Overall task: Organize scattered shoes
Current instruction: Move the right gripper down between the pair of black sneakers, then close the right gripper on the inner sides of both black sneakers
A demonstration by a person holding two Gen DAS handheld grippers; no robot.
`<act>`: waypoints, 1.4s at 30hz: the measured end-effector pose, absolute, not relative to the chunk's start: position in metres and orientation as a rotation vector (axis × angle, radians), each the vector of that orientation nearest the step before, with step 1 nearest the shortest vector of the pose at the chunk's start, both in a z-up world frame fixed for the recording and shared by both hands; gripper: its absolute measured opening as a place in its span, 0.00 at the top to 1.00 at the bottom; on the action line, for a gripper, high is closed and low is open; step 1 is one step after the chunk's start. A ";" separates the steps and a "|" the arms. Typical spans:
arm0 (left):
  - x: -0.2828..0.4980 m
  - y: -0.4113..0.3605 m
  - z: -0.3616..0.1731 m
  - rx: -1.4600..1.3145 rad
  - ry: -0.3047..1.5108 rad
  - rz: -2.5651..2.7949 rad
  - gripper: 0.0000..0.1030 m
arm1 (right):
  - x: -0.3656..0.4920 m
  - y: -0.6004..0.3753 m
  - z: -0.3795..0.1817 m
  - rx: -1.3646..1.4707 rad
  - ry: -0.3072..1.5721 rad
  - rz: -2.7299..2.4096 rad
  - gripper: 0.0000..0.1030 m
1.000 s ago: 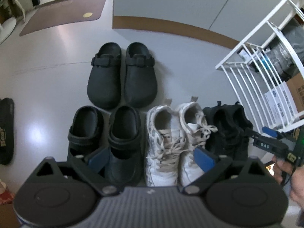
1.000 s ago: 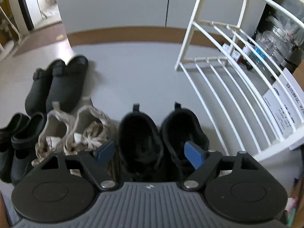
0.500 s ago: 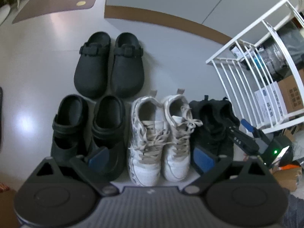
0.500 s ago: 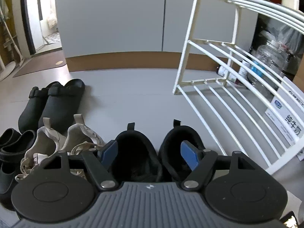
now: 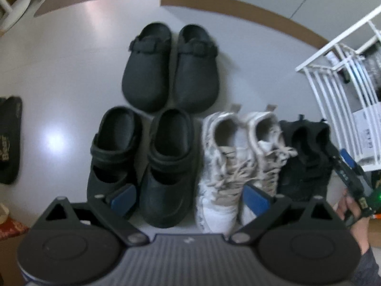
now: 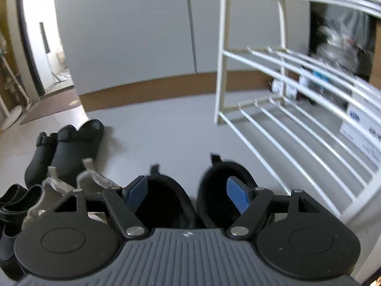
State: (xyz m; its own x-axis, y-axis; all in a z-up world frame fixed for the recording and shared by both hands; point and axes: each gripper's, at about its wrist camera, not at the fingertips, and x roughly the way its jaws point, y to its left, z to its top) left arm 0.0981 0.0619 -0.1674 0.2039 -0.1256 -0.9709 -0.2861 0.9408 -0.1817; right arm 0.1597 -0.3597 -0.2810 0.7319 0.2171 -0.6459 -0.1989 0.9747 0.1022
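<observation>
Both grippers have dropped closer to the shoes. Right gripper (image 6: 188,194), jaws just narrowed but spread, straddles the black knit sneakers (image 6: 190,200) at six o'clock; left gripper (image 5: 190,196), spread, empty, hovers over black rubber clog (image 5: 166,166) and white laced sneaker (image 5: 221,166).

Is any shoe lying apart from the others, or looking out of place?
Yes. A flat black slipper lies alone at the left edge of the left wrist view, away from the four tidy pairs: black clogs, black strap clogs, white sneakers and black sneakers. No mate for it is in view.
</observation>
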 end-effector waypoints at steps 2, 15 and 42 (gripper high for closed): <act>0.098 0.062 -0.171 -0.390 1.385 0.102 0.05 | 0.161 -0.363 -0.287 0.018 0.733 0.244 0.24; 0.097 0.056 -0.183 -0.410 1.437 0.085 0.05 | 0.167 -0.361 -0.323 -0.098 0.783 0.299 0.62; 0.105 0.038 -0.188 -0.320 1.426 0.080 0.05 | 0.184 -0.365 -0.317 -0.030 0.760 0.266 0.81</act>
State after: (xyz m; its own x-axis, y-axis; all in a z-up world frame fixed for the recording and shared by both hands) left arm 0.1048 0.0377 -0.1877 0.1495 -0.1359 -0.9794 -0.2441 0.9548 -0.1698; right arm 0.1836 -0.3655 -0.3168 0.6928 0.2272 -0.6844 -0.2490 0.9661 0.0686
